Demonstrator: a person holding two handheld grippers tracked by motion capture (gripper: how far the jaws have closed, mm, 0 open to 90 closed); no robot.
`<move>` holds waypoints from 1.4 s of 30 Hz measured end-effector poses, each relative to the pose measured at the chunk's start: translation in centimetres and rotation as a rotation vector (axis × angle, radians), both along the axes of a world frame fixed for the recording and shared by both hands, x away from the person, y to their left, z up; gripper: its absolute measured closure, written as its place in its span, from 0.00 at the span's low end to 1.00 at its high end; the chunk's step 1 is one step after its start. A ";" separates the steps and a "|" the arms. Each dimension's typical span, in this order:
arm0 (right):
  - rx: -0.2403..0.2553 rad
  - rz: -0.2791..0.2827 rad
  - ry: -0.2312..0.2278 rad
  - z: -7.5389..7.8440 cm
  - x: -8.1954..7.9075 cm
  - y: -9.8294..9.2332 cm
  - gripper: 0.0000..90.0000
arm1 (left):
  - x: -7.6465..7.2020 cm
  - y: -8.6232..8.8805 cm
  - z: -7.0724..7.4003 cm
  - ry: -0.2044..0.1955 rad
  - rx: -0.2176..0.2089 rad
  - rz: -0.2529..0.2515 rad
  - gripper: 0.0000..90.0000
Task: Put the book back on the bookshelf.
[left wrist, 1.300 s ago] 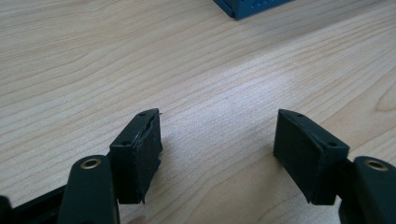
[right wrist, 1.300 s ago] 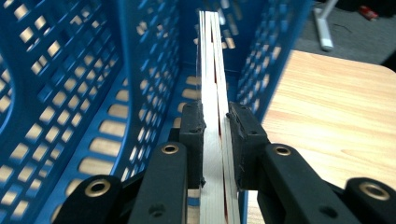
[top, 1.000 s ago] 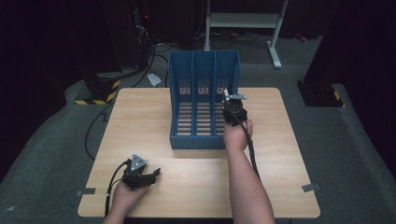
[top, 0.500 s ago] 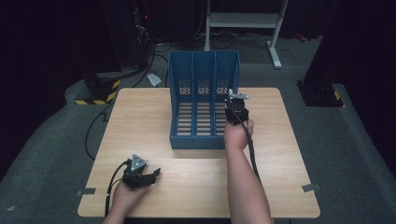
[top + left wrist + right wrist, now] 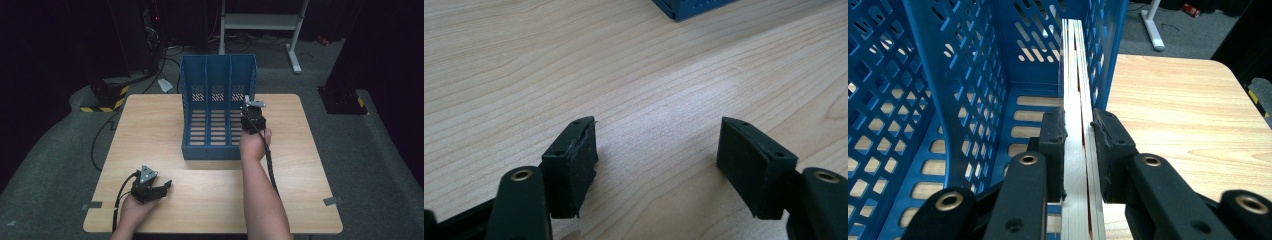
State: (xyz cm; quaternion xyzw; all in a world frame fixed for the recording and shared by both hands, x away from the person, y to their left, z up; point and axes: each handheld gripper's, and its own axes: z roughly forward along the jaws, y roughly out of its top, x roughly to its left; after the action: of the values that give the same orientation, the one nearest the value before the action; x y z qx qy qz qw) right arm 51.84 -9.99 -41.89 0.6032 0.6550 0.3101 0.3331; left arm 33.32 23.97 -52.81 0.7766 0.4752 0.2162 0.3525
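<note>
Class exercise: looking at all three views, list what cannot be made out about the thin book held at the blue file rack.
- Book, right gripper view: seen edge-on, so its cover and title are hidden; its lower end is cut off by the bottom edge.
- Book, high view: too small, covered by the right claw.
- File rack, left gripper view: cut off by the top edge.

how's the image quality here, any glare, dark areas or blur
High view: the table is evenly lit and the room around it falls to near black. Left gripper view: a pale sheen on the wood between the open jaws, grain sharp. Right gripper view: the blue file rack is crisp, while the nearest jaw parts are slightly soft.
</note>
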 end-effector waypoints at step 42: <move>0.034 0.055 -0.037 1.2 -0.6 -1.0 0.65 | 0.0 0.0 0.0 -0.001 0.000 0.000 0.36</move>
State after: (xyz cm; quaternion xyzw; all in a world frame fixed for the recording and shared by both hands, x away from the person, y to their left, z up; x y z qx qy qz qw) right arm 51.28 -10.97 -40.72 0.5848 0.6597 0.3414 0.3260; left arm 33.32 23.96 -52.81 0.7766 0.4751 0.2165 0.3525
